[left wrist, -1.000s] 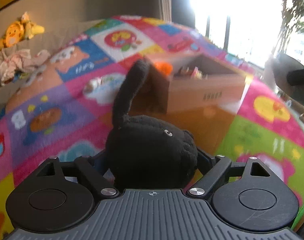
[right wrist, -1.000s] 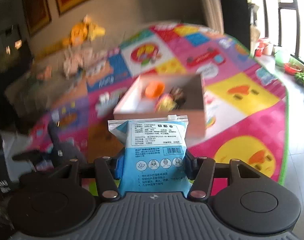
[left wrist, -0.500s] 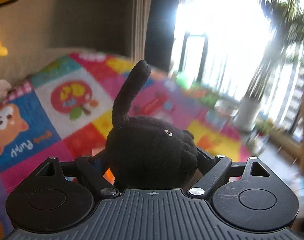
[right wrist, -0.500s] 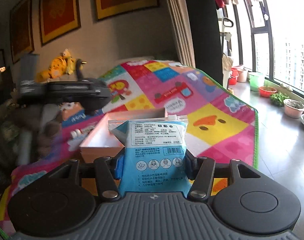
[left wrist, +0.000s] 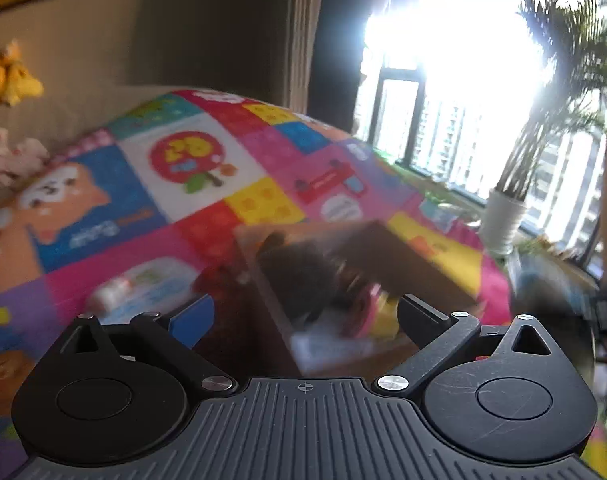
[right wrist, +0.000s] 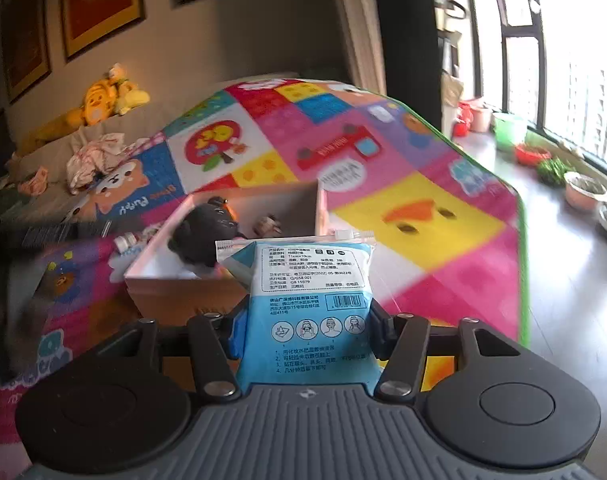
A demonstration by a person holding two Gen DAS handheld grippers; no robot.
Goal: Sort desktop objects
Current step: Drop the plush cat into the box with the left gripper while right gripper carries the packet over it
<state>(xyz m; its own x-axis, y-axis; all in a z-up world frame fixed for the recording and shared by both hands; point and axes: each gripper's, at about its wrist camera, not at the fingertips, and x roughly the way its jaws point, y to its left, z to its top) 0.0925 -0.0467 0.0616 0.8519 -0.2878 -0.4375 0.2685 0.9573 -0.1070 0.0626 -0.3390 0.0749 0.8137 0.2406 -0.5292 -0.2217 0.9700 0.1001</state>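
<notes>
My left gripper (left wrist: 305, 312) hovers over the open cardboard box (left wrist: 387, 256), its jaws opening wide with nothing between them. The black plush toy (left wrist: 299, 276) lies blurred inside the box below it. In the right wrist view the same black plush toy (right wrist: 203, 232) rests in the box (right wrist: 175, 284) among other small items. My right gripper (right wrist: 305, 326) is shut on a blue and white wipes packet (right wrist: 303, 288), held upright just in front of the box's near wall. The left gripper shows there only as a dark blur at the left edge.
The box stands on a colourful play mat (right wrist: 403, 216) on the floor. A small white item (right wrist: 125, 242) lies on the mat left of the box. Yellow plush toys (right wrist: 99, 100) and crumpled clothes (right wrist: 95, 156) sit on a sofa behind. Plant pots (right wrist: 583, 190) line the window.
The left gripper swung over the box, opened and let go of the black plush toy, which now lies inside. The right gripper brought the packet closer to the box.
</notes>
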